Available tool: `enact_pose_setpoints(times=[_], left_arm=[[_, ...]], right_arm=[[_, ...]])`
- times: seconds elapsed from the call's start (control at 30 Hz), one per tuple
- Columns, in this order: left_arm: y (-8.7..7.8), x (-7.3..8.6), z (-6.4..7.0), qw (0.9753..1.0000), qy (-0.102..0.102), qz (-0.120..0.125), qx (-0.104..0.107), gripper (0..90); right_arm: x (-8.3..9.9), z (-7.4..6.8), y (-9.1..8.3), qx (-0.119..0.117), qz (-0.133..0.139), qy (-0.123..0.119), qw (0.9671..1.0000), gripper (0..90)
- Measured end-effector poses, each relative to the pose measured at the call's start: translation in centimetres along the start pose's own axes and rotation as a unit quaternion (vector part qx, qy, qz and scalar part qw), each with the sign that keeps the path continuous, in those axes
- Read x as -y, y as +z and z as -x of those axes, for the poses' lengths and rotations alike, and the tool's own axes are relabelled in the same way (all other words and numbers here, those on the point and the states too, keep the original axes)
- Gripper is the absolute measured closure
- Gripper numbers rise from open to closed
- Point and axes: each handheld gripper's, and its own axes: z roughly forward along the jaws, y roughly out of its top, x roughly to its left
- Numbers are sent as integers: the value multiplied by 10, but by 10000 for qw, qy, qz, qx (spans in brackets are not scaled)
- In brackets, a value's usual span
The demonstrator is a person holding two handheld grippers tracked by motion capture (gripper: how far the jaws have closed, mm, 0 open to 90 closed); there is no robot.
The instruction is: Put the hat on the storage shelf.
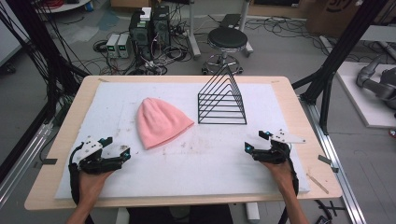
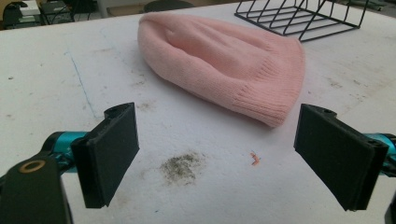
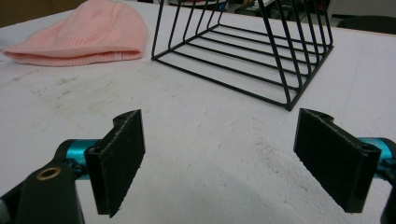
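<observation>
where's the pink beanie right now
In the high view the pink beanie lies flat on the white mat, left of centre, beside the black wire rack and ahead of the left gripper.

You've got a pink ribbed-knit beanie (image 1: 161, 122), black wire rack (image 1: 222, 103), white smudged mat (image 1: 196, 168), tan table (image 1: 299, 121).

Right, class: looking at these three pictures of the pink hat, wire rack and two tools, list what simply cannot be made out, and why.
- Underside and inside of the pink knitted beanie hat: it lies flat on the white foam mat in the high view.
- Top of the black wire triangular rack: cut off by the right gripper view's upper edge.
- Labels on the floor electronics: too small in the high view.
- Person's palms: hidden under the left tool and right tool.
</observation>
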Motion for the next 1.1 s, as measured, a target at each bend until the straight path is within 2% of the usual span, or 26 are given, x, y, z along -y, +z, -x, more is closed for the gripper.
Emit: enact_pose_setpoints(times=[0.2, 0.3, 0.4, 0.57, 0.77, 0.9, 1.1], left_arm=[[0, -1, -3, 9999, -144, -3, -16, 137], [1, -2, -3, 9999, -115, 5, -45, 136], [2, -11, -3, 9999, -95, 73, -15, 136], [6, -20, -5, 9999, -132, 44, 89, 133], [11, -42, -10, 9998, -162, -19, 141, 131], [17, -60, -19, 9996, -197, -111, 165, 131], [32, -81, -35, 9978, -456, -349, 317, 131]], right_arm=[[0, 1, 1, -7, -22, 4, 10000, 166], [0, 1, 1, -12, -21, -10, 10000, 166], [0, 1, 1, -18, -24, 2, 10000, 166], [0, 1, 1, -19, -29, 3, 10000, 166], [0, 1, 1, -19, -29, -4, 10000, 166], [0, 1, 1, -19, -22, -1, 10000, 166], [0, 1, 1, -15, -31, 36, 10000, 166]])
